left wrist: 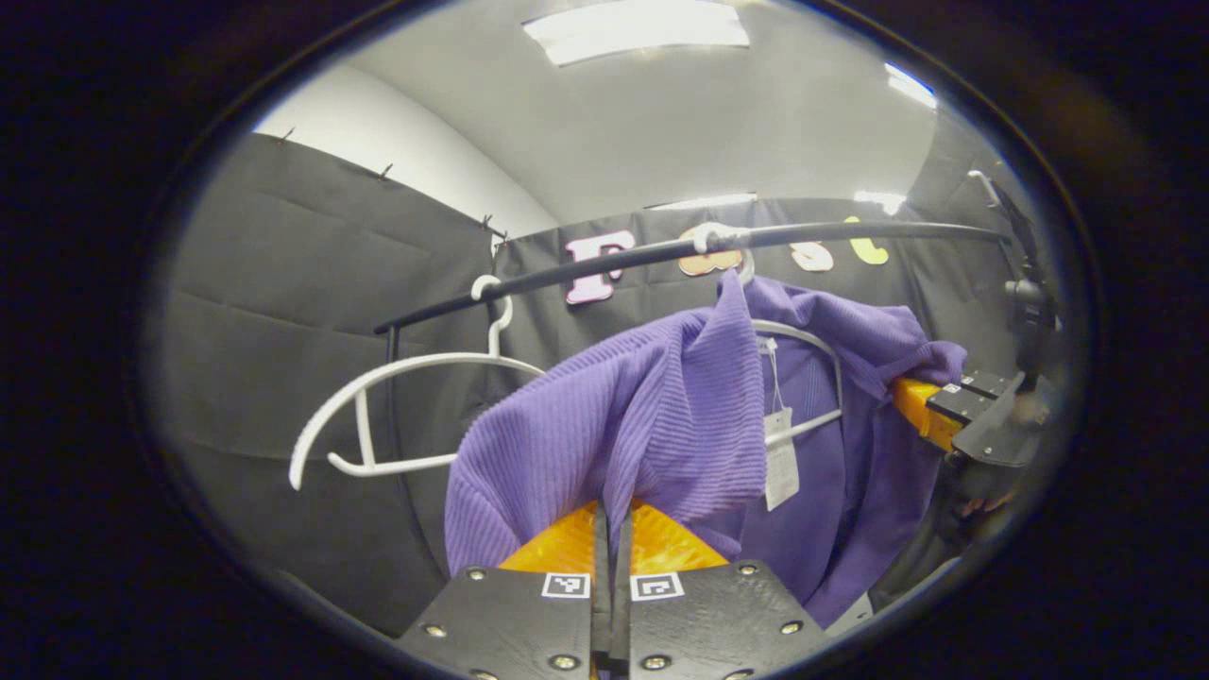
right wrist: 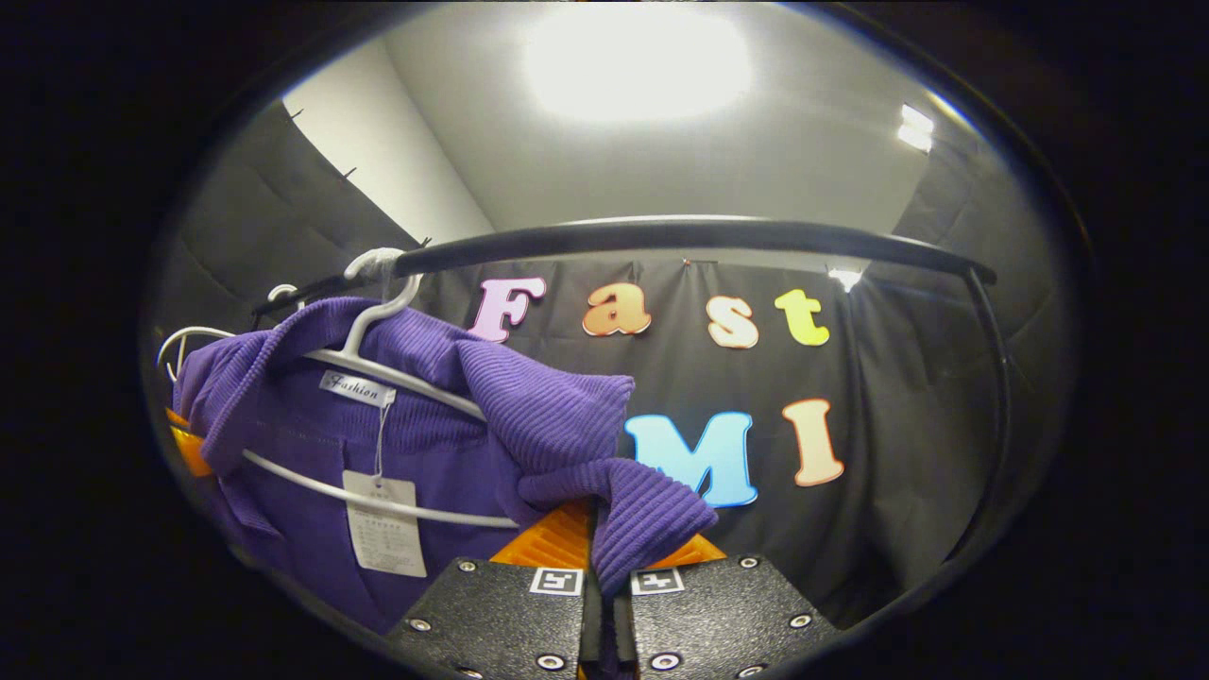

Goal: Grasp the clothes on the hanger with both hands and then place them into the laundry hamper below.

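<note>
the rail [left wrist: 661, 255] is the landmark: a black bar running across the booth. the purple top [left wrist: 661, 416] hangs under it on a white hanger [left wrist: 803, 335], whose hook loops over the rail. a paper tag [left wrist: 780, 458] dangles inside the neck opening, below the hanger's shoulder bar.

in the left gripper view the left gripper [left wrist: 614, 534] sits below the rail with its orange fingers pressed together on a fold of the top's ribbed shoulder, which drapes down over them. the right gripper [left wrist: 921, 406] shows off to the side, under the far end of the rail, its orange finger buried in the other shoulder of the top. a second, bare hanger [left wrist: 397, 416] hangs on the rail on the other side, apart from the top.

in the right gripper view the right gripper's fingers are closed on a bunched fold of the top, below the rail. the hanger's lower bar crosses the cloth and the hanger sits inside the top.
</note>
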### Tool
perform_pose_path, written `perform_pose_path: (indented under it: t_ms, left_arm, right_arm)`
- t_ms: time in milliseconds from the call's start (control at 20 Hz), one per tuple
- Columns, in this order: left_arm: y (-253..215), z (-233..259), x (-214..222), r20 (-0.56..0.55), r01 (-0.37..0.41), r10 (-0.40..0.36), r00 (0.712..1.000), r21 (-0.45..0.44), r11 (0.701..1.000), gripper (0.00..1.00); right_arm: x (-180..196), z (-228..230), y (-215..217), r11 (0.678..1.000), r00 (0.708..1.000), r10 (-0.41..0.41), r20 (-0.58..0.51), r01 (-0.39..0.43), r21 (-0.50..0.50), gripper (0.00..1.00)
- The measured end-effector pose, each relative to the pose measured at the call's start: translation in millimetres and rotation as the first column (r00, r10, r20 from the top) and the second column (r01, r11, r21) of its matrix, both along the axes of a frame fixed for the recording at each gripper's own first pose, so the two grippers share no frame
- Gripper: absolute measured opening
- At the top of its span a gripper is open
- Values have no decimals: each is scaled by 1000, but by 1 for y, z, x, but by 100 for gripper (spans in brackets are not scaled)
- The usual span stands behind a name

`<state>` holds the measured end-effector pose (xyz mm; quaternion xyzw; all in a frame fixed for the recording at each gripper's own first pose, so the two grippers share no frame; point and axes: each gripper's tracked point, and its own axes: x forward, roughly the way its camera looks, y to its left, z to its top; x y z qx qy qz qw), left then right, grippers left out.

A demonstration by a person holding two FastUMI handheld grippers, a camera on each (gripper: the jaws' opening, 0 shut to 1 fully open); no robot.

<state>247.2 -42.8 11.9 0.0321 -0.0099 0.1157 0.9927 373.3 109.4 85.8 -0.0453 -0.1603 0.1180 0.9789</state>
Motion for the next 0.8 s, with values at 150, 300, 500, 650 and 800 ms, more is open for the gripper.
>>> perform_pose_path:
  t_ms: [150, 300, 500, 650, 800]
  left_arm:
    - [13, 11, -12, 11, -14, 14, 1000, 45, 999, 5]
    - [26, 25, -22, 35, -36, 33, 999, 86, 996, 5]
    - [46, 42, -26, 77, -81, 69, 995, 159, 984, 5]
    - [62, 62, -29, 110, -114, 90, 990, 240, 964, 5]
    - [78, 88, -32, 158, -158, 110, 981, 338, 928, 5]
  right_arm:
    - [2, 16, -8, 1000, 999, -25, 41, 25, -13, 2]
    - [1, 23, -21, 999, 997, -53, 60, 54, -3, 2]
    - [8, 41, -36, 994, 987, -100, 126, 103, -20, 4]
    - [4, 57, -36, 990, 971, -108, 214, 125, -71, 4]
    - [2, 73, -30, 981, 949, -109, 295, 150, -120, 2]
